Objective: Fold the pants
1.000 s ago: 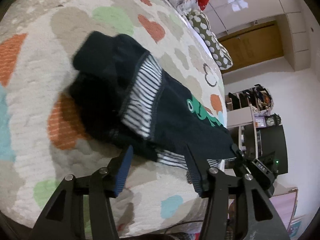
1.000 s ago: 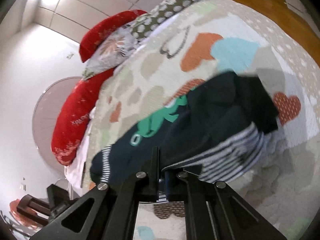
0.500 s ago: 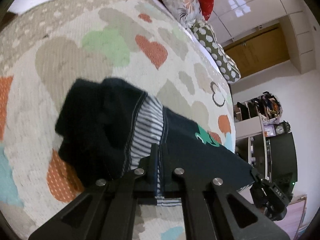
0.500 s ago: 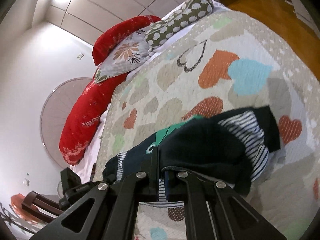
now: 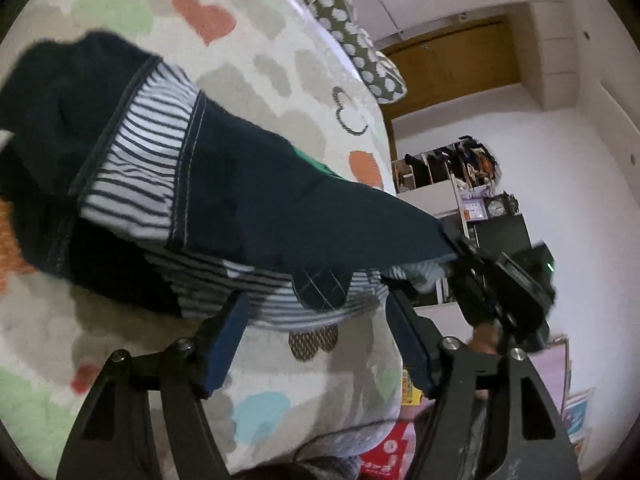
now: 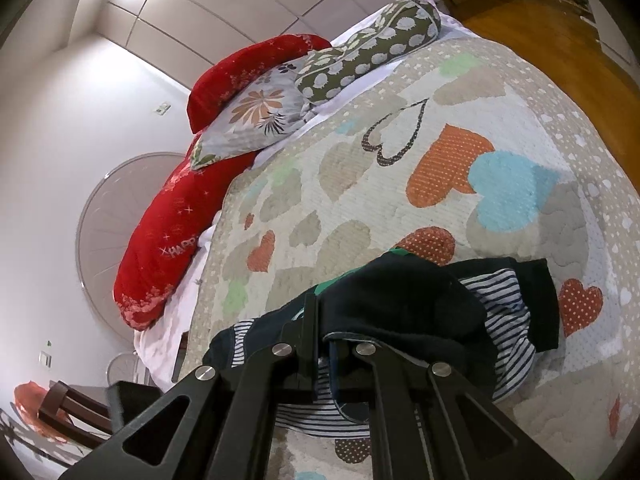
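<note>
Dark navy pants (image 5: 248, 192) with striped lining and a green print lie bunched on the heart-patterned quilt (image 5: 256, 60). My left gripper (image 5: 316, 320) is open, its blue-padded fingers (image 5: 224, 340) on either side of the striped hem, gripping nothing. My right gripper (image 6: 324, 320) is shut on the pants' dark edge (image 6: 400, 300) and holds it lifted above the quilt (image 6: 360, 168). The right gripper also shows in the left wrist view (image 5: 500, 292), holding the far end of the fabric.
Red, floral and spotted pillows (image 6: 280, 92) lie at the head of the bed. A wooden floor (image 6: 540, 32) and a shelf with a clock (image 5: 480, 200) lie beyond the bed edge. A dark chair (image 6: 72, 408) stands to the left.
My left gripper was open, shut on the striped hem half a second ago, and is now open again. My right gripper stayed shut on the pants, now lifted and stretched.
</note>
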`<state>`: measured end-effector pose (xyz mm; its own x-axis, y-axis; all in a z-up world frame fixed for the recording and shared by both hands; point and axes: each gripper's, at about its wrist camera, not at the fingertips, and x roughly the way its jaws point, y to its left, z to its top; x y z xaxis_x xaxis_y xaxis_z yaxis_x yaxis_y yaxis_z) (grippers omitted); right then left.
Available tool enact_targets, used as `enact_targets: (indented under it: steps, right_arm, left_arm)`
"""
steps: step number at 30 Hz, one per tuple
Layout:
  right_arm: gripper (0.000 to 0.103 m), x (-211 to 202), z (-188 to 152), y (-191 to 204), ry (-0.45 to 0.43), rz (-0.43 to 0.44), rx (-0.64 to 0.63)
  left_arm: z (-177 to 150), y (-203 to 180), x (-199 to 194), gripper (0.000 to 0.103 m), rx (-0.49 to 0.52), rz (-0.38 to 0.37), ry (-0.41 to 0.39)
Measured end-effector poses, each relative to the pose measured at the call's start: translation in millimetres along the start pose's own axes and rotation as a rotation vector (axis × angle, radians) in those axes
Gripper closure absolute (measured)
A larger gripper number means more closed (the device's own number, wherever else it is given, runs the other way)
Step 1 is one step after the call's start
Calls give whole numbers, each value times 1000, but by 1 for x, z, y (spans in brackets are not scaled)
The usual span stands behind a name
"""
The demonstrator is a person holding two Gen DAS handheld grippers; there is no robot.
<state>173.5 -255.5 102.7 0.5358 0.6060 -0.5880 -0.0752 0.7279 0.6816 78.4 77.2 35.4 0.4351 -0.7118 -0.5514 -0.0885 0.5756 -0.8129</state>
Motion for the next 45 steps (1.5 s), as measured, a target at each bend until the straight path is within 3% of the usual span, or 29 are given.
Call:
enact_targets:
  steps: [3, 5, 7, 9, 10, 13, 16, 18, 21, 23, 25, 28, 32, 35, 37, 38, 40, 43, 45]
  right_arm:
    - [98, -7, -5, 5, -11, -1, -22]
    - [99, -11, -8, 8, -17, -5, -36]
    - [99, -14, -10, 10, -22, -13, -52]
    - [99, -15, -10, 10, -22, -24, -62]
    - [99, -14, -9, 10, -20, -30, -65]
    - [99, -3, 0, 9, -4, -58, -70]
    - [98, 24, 24, 11, 24, -128, -92]
    - [98, 50, 48, 10, 25, -203, -104]
    - [75, 102, 92, -2, 61, -294, -107]
    - [71, 118, 109, -9, 72, -387, -111]
    - [68, 111, 118, -14, 33, -357, -73]
    - [45, 89, 118, -15, -10, -296, -69]
    - [38, 68, 105, -21, -66, -417, -132]
    - [37, 75, 93, -37, -38, -538, -169]
    - [38, 86, 88, -49, -13, -571, -162]
    - [51, 92, 86, -55, 5, -557, -149]
    - [96, 105, 83, -60, 76, -473, -117]
    - [96, 100, 83, -52, 55, -467, -112]
    - [96, 88, 84, -49, 19, -538, -122]
  left_arm:
    - [10, 14, 5, 32, -63, 17, -21]
    - [18, 21, 1, 33, -91, 73, -59]
    - [26, 24, -6, 47, -95, 90, -95]
    - [38, 21, -14, 72, -71, 134, -124]
    - [47, 17, -19, 73, -59, 161, -147]
    - [75, 11, -22, 73, -50, 210, -179]
    - [125, 9, -12, 73, -56, 269, -204]
    - [162, 10, 2, 65, -61, 290, -198]
    - [202, 21, 12, 62, -119, 274, -170]
    - [206, 23, 5, 60, -156, 196, -178]
    - [203, 14, -8, 54, -103, 123, -180]
    - [185, 3, -31, 45, -35, 134, -201]
    - [152, 4, -55, 40, 26, 218, -216]
    - [122, 18, -74, 39, 30, 271, -247]
    - [106, 33, -85, 39, -7, 288, -268]
    - [99, 44, -89, 39, -37, 283, -272]
    - [92, 61, -94, 39, -88, 303, -274]
    - [83, 79, -100, 39, -128, 332, -278]
    - [80, 81, -102, 39, -112, 360, -288]
